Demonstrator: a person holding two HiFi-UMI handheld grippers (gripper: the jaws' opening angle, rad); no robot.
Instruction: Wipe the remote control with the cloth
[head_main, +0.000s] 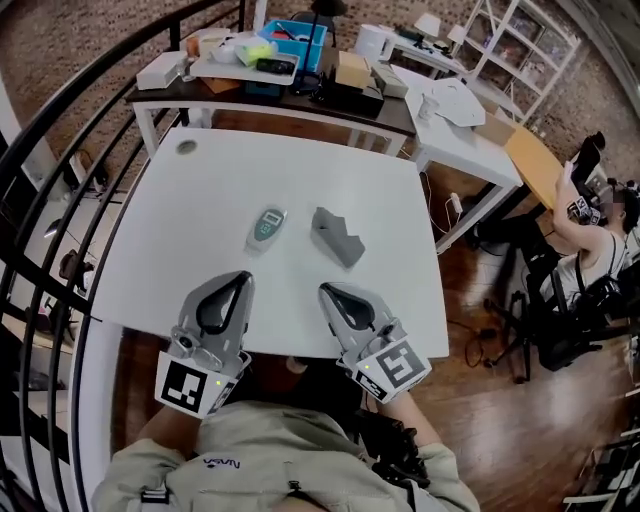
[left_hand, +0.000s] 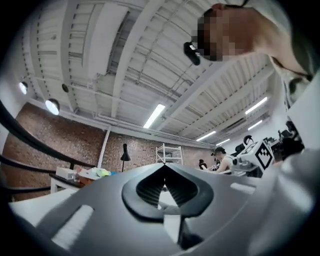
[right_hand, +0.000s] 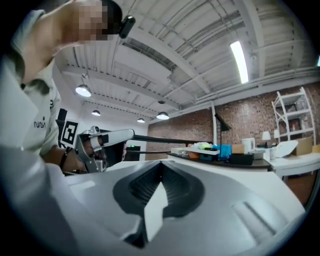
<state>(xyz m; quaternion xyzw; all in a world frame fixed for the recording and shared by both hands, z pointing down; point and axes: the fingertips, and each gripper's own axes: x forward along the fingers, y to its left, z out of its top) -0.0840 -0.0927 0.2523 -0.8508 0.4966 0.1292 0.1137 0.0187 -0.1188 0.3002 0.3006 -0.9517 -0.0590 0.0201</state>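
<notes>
both grippers are empty and held low at the near edge of the white rectangular bench (head_main: 190, 190), right in front of the person's chest. left gripper (head_main: 242, 276): jaws pressed together, nothing between them, confirmed in the left gripper view, where the tips meet against the ceiling. right gripper (head_main: 324, 290): same, jaws pressed together and empty.

the small grey remote control with a teal face (head_main: 266, 227) lies flat mid-bench, ahead of the left gripper. the folded grey cloth (head_main: 337, 236) lies just beside it to the right, ahead of the right gripper, not touching it. neither is touched. wiping not started, judging by this layout.

both gripper views look level or upward, at room and ceiling, so neither shows remote or cloth. there's a cluttered dark back table with a blue plastic bin (head_main: 300, 38) behind, and a seated person (head_main: 598, 235) off to the right.

risks, as i judge them:
- jaws must spread before going down on the cloth. coming in closed would only shove the cloth along the bench.
- the cloth looks bunched and thick. a shallow pinch may catch one fold, and it would unravel or drop.
- the remote looks light on a smooth top. wiping without the left jaws steadying it would likely slide or spin it toward an edge.
- clamping on the remote's face could press buttons or make it squirt out.
</notes>
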